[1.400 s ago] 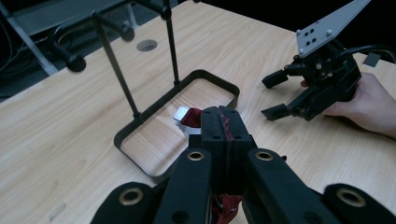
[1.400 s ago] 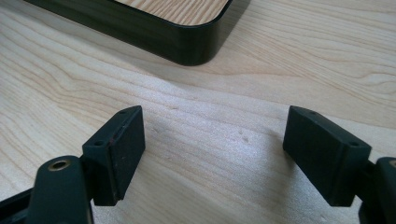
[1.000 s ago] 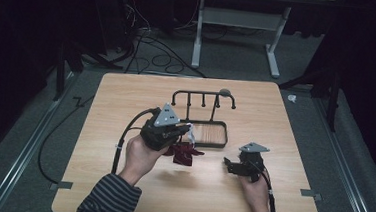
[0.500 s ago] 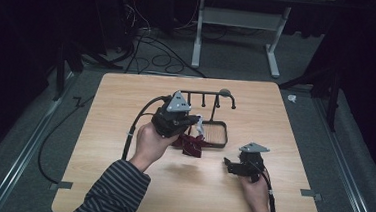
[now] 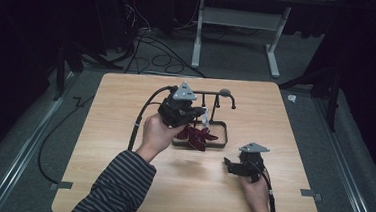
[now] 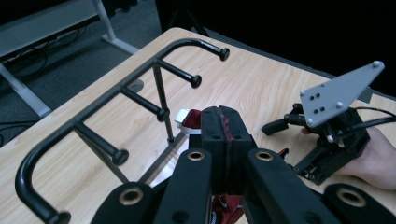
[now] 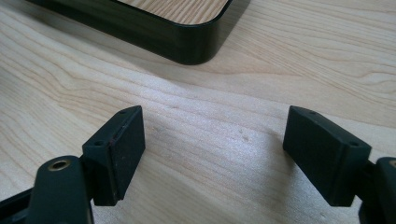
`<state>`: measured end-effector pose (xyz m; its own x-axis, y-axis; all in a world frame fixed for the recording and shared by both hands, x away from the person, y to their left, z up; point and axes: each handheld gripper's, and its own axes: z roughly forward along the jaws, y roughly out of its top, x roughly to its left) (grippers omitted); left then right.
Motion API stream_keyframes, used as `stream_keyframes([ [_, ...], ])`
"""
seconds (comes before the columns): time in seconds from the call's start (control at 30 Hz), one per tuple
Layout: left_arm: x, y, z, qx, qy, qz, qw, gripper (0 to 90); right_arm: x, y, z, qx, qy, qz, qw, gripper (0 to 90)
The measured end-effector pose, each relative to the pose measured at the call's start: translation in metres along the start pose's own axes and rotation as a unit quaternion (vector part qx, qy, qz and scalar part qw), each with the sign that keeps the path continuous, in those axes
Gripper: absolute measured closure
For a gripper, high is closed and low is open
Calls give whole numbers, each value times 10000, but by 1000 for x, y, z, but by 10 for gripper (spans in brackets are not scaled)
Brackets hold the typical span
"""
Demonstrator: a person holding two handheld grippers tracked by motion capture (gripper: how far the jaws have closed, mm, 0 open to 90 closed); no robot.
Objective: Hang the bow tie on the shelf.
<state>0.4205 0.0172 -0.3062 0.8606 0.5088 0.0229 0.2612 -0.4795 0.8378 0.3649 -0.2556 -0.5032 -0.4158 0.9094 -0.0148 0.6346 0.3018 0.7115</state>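
Note:
A dark red cloth (image 5: 197, 135) with a white tag (image 6: 183, 116) hangs from my left gripper (image 5: 194, 117), whose jaws are shut on its top edge (image 6: 226, 133). The cloth dangles over the base frame of a black metal peg rack (image 5: 218, 95). In the left gripper view the rack's pegs (image 6: 159, 84) stand just left of the shut left gripper (image 6: 223, 117). My right gripper (image 5: 229, 164) rests low on the table at the front right, held by a hand. Its jaws stand wide apart with bare wood between them (image 7: 215, 140).
The rack's black base (image 7: 187, 46) has a rounded corner just ahead of the right gripper. The wooden table (image 5: 120, 111) has bare room at the left and front. A black cable (image 5: 140, 117) trails from the left gripper off the left side. The dark floor beyond holds cables and desk legs.
My left gripper has carried the red cloth up and to the right, from the table in front of the rack to over the rack's base. The right gripper has stayed put.

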Motion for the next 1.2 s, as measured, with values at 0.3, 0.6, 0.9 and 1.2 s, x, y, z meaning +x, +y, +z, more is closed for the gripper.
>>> stream_keyframes([
  [0.3, 10, 8, 12, 12, 47, -82, 10000, 900, 0, 0, 0, 4, 4, 19, 10000, 218],
  [0.6, 22, 7, 24, 66, 147, -245, 9996, 900, 0, 0, 0, -4, 1, -8, 10000, 218],
  [0.9, 32, 8, 33, 126, 340, -380, 9986, 900, 0, 0, 0, 4, 12, 8, 10000, 218],
  [1.2, 33, 6, 40, 282, 476, -371, 9978, 894, 0, 0, 0, 2, 13, 6, 10000, 218],
])
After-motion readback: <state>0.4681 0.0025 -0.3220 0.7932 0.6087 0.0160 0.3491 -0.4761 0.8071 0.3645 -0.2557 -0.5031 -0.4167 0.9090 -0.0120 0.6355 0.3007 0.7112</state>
